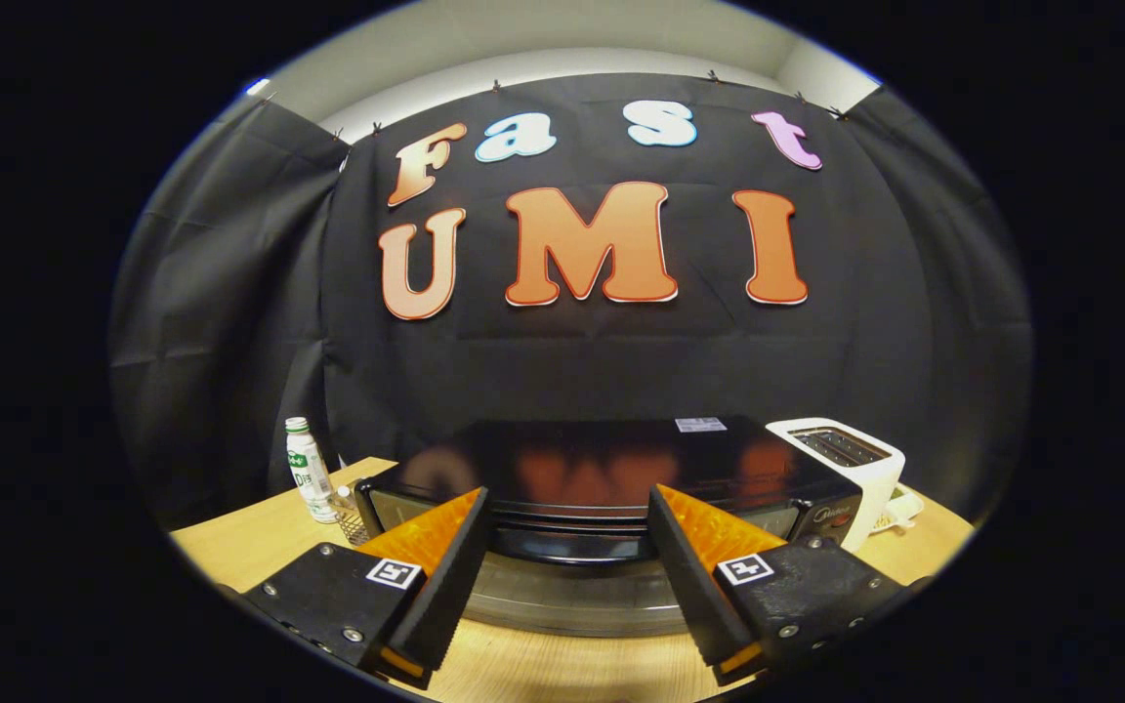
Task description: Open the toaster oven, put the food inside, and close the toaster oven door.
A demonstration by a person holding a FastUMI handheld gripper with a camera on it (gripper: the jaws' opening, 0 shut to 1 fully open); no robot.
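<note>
A glossy black toaster oven [611, 459] stands on the wooden table [240, 542], right in front of me. Its dark handle bar [572, 545] runs across the front, level with my fingertips and in the gap between them. Below the handle is the greyish door glass [572, 600]; I cannot tell whether the door is ajar. My gripper [567, 522] is open, its fingers spread wide to either side of the handle's middle, pressing on nothing.
A white pop-up toaster [851, 469] stands against the oven's right side, with a pale dish [899, 510] behind it. Left of the oven are a white bottle with a green cap [307, 469] and a small wire basket [353, 527]. The black cloth wall hangs close behind.
</note>
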